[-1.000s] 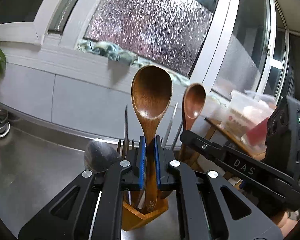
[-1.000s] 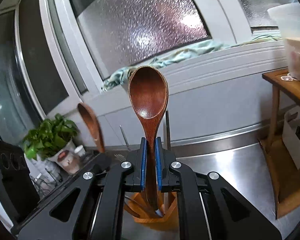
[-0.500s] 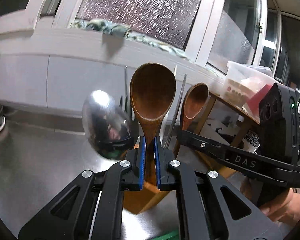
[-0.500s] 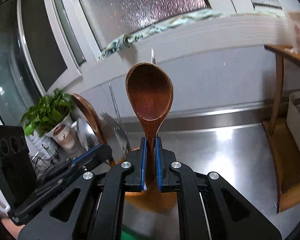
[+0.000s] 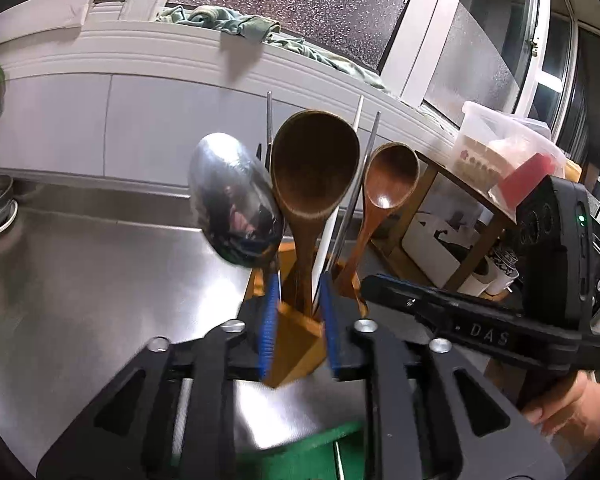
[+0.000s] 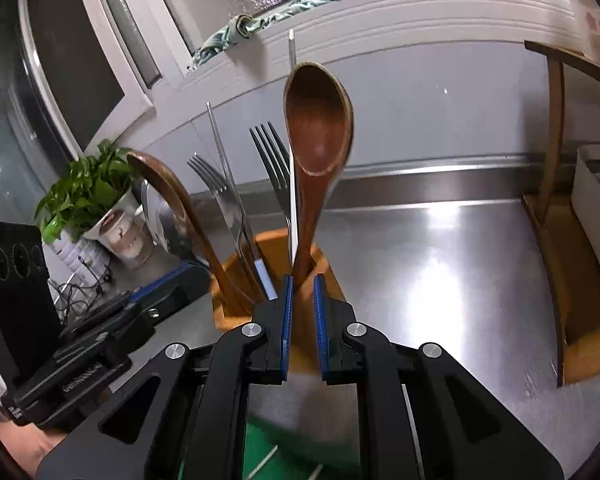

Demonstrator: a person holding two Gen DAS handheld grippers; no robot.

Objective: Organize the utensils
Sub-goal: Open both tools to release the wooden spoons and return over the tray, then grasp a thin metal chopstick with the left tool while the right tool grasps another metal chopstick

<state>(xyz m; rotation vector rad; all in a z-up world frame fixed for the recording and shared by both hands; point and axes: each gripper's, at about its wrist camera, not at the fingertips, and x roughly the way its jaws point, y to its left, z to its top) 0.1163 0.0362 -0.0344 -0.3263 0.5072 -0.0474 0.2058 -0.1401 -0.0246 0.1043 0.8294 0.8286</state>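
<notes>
the left gripper (image 5: pixel 298 314) has its blue-padded jaws parted, gripping nothing; between them shows the corner of the wooden utensil holder (image 5: pixel 296 344), which stands on the steel counter (image 5: pixel 80 280). the large wooden spoon (image 5: pixel 314 172) stands free in the holder, bowl up at 12 o'clock from the gripper. touching its left edge, at 11 o'clock, is the bowl of a metal spoon (image 5: pixel 234 200). a smaller wooden spoon (image 5: pixel 390 180) leans out toward 1 o'clock, and thin metal and white sticks rise beside the big spoon's handle.

the right gripper (image 6: pixel 302 316) is likewise released, its pads apart with a gap either side of the wooden spoon's (image 6: pixel 318 132) handle, which drops into the holder (image 6: pixel 236 276) just ahead of the tips. to the spoon's left stand two forks (image 6: pixel 270 148), a metal stick and a white stick. another wooden spoon (image 6: pixel 168 188) leans toward 10 o'clock. a potted plant (image 6: pixel 88 184) sits further out at 10 o'clock.

a green mat (image 6: pixel 284 448) lies under the near edge of both views.
</notes>
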